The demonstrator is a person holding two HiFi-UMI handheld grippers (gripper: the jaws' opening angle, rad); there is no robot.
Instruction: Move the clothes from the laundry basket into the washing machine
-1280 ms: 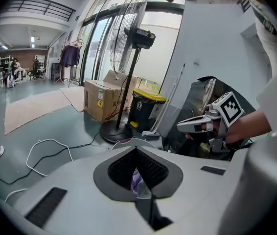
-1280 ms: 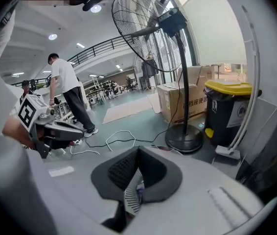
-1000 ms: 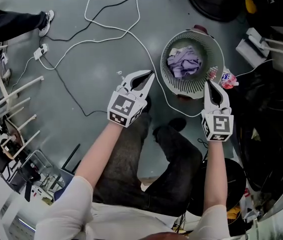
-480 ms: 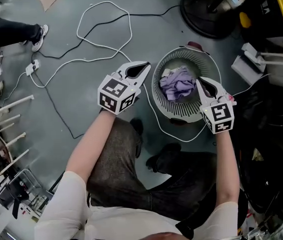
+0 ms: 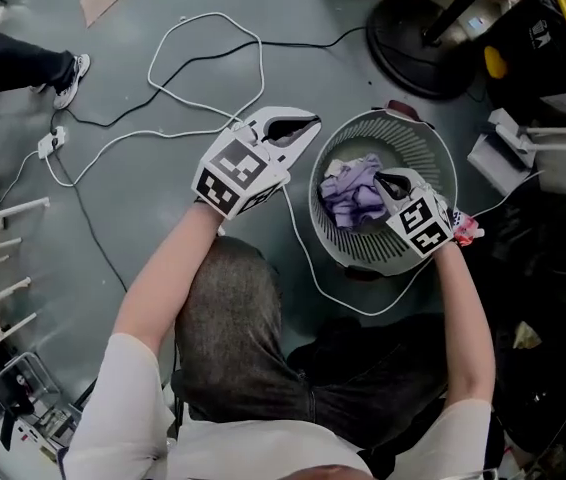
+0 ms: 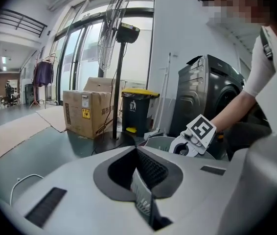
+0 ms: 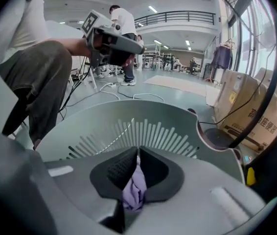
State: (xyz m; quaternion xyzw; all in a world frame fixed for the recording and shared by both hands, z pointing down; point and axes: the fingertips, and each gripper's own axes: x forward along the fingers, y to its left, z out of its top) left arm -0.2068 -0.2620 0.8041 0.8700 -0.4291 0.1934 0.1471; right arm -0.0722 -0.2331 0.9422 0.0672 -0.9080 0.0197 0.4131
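Pinching lilac garment (image 7: 134, 192); right gripper (image 7: 137, 152); basket (image 7: 104, 126) floor hidden behind fingers (image 7: 118, 169)

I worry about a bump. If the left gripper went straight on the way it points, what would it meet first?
Likely the fan base: the left gripper aims just past the basket rim. Depth is unclear, so it might clip that rim first.

grippers: 2, left gripper (image 5: 313, 125) and right gripper (image 5: 381, 180) | laundry basket (image 5: 420, 144): 1, around right gripper | lavender garment (image 5: 348, 198): 1, at its tips | washing machine (image 6: 204, 92): 1, ahead of left gripper | cardboard box (image 6: 87, 111): 1 | standing fan (image 6: 118, 38): 1
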